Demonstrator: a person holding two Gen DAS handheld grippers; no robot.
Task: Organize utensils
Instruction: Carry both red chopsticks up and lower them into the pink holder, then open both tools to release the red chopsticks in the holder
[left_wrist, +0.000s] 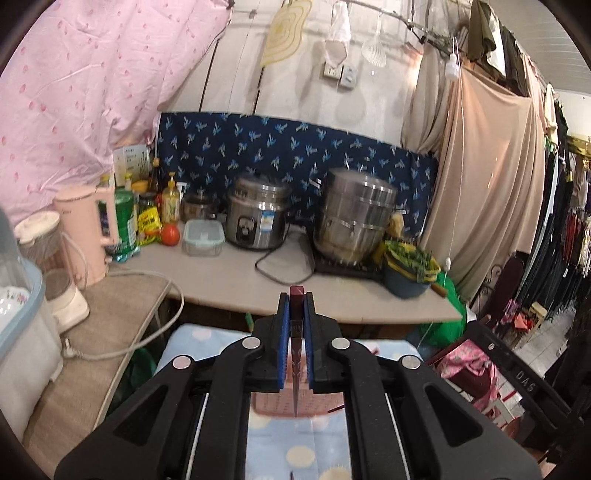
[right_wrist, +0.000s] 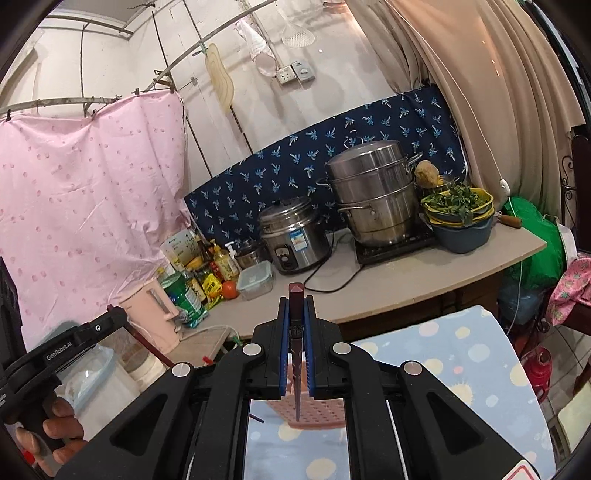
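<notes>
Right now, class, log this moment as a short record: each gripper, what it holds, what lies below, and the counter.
left gripper: jaws shut on a dark red chopstick, tip down
right gripper: jaws shut on a second chopstick, tip down
below: pink perforated basket on a dotted blue cloth
counter: rice cooker, steamer pot

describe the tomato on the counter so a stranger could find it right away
Start at the long counter under the blue patterned cloth and go to its left end, by the cluster of bottles. The tomato sits between the yellow packet and the clear lidded box. It is the only round red thing there.
</notes>
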